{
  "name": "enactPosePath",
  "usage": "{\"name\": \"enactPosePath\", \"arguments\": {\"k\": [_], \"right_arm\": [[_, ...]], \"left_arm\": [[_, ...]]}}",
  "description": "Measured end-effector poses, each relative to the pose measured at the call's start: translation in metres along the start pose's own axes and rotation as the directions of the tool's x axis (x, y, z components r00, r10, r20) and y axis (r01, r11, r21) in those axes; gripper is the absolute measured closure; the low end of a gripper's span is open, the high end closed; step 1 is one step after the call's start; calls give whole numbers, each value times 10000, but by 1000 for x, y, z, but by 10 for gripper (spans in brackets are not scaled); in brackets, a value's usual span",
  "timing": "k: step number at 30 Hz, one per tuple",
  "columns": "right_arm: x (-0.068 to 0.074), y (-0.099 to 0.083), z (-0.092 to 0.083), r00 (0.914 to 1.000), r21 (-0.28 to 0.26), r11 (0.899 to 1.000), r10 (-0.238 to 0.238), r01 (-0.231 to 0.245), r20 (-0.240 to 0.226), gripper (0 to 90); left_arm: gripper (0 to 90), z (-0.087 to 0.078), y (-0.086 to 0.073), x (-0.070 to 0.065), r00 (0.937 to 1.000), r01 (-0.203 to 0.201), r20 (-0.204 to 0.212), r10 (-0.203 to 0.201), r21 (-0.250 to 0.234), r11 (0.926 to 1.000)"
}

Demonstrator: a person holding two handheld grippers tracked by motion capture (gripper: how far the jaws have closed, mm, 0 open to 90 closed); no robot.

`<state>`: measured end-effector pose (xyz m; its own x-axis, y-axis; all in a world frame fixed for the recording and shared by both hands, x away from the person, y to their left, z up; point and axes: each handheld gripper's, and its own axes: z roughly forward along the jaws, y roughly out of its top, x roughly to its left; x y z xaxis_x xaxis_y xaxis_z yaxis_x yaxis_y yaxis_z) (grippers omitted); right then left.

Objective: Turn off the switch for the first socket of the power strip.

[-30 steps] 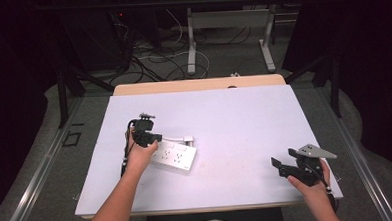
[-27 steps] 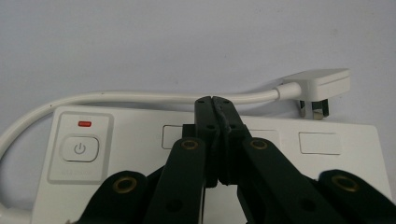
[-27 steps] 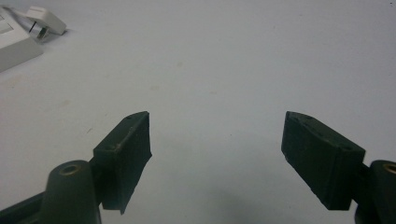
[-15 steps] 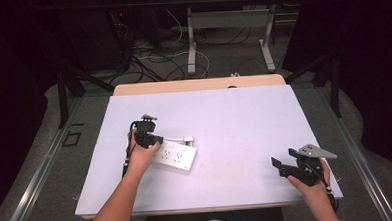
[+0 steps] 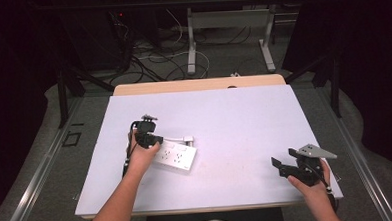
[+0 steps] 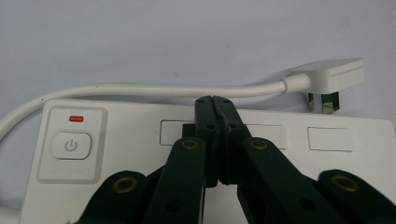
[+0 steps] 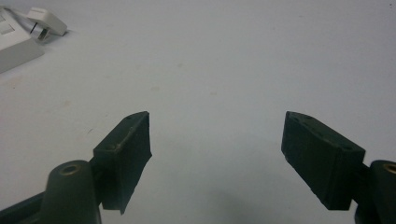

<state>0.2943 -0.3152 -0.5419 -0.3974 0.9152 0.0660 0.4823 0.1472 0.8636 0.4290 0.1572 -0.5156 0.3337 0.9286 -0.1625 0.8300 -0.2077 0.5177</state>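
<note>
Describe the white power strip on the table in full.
The power strip is a flat white plastic block lying face up on the white table. It has a round power button under a small red indicator, and rectangular sockets. Its white cord curves behind to a plug lying unplugged. The left tongs, shut, rest over it.

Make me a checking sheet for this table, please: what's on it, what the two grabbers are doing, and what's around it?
Surface: pale lilac rectangular table mat, bare apart from the job's things.
Job's things: white plastic power strip lying flat; its white three-pin plug lies unplugged beside it.
Clutter: nothing seen.
Grippers: left gripper has jaws shut, tips over the strip's sockets; right gripper has jaws open, holding nothing, near the mat's right front corner.
Cables: strip's white cord curves along its far edge.
Surroundings: grey floor, tangled floor cables, white table legs.
</note>
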Motion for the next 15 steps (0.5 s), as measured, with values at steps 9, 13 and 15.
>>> {"name": "enactPosePath", "arguments": {"k": [9, 13, 15], "right_arm": [[0, 0, 1, 10000, -22, 10000, 29, -29, -27, 235], [0, -1, 0, 9999, 28, 9999, 170, -170, 4, 235], [-1, -1, 0, 9998, 28, 9998, 190, -190, -4, 235]], "left_arm": [[900, 2, -1, 3, 10000, 11, 69, -11, 43, 10000], [900, 2, -1, 2, 10000, 4, 60, -4, 49, 10000], [900, 2, -1, 2, 10000, 7, 63, -7, 45, 10000]]}}
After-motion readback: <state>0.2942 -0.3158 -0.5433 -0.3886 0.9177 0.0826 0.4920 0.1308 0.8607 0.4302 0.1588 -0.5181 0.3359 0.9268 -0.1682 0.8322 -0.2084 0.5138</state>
